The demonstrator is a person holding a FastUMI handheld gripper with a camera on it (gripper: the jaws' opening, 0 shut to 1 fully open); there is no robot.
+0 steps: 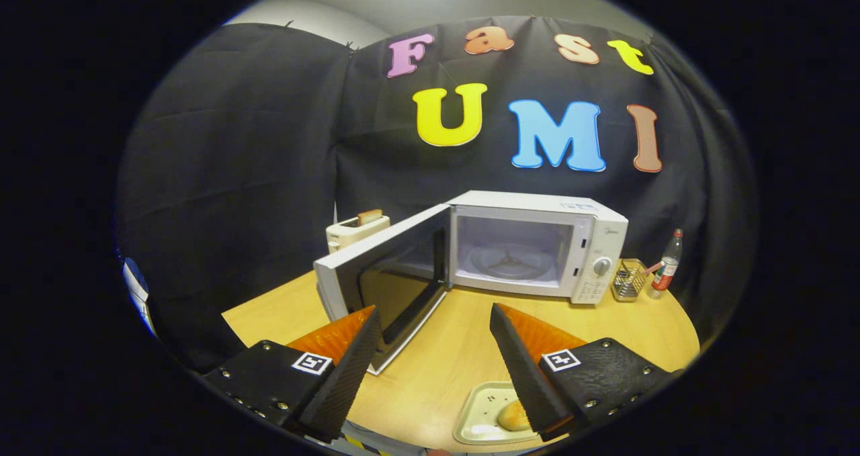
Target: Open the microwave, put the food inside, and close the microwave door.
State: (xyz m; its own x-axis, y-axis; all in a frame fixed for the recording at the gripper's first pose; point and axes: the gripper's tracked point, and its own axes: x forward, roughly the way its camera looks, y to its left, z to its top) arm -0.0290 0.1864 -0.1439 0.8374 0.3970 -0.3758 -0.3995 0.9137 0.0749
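Note:
A white microwave (537,241) stands at the back of the wooden table (457,355). Its door (383,275) is swung wide open to the left, showing the empty cavity with the glass turntable (508,261). My gripper (433,318) hovers over the table in front of the microwave, open, with nothing between its fingers. The left finger (353,362) overlaps the open door's lower edge. Below the right finger (527,369) lies a pale tray (480,416) near the table's front edge, holding a bread roll (512,416) partly hidden by that finger.
A cream toaster (355,230) with a slice of bread in it stands behind the open door. Right of the microwave are a wire holder (628,280) and a bottle with a red label (666,264). The table's round edge curves close on both sides.

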